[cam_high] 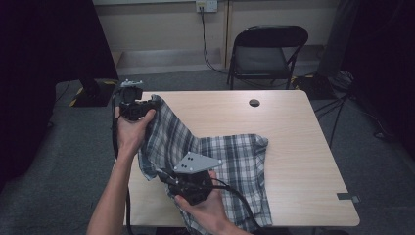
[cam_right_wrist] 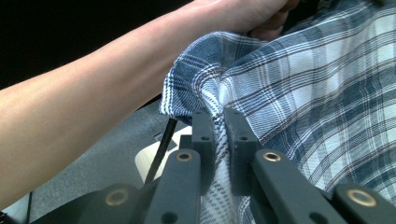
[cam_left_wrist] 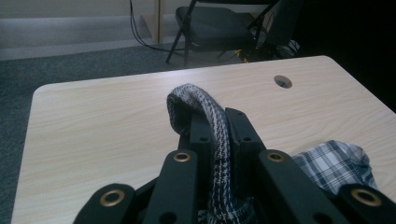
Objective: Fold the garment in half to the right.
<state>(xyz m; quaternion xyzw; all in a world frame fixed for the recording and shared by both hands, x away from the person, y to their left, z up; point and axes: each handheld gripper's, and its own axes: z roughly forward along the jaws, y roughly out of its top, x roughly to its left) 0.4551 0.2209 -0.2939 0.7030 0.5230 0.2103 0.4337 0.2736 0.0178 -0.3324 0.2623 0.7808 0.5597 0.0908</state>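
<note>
A soft plaid shirt (cam_high: 230, 156), woven in blue, grey and white checks, lies rumpled on the pale wood-grain table (cam_high: 293, 127), one edge lifted off it near the table's left side. The left gripper (cam_high: 147, 105) pinches a folded loop of that cloth tight between its black jaws; the right gripper (cam_high: 164, 174), at the table's near edge, clamps another bunched fold.

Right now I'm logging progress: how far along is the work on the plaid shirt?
Done: both grips are made. The left gripper and right gripper pinch the plaid shirt, jaws shut. In hand: one edge is raised between them. Left: the rest lies rumpled on the table.
</note>
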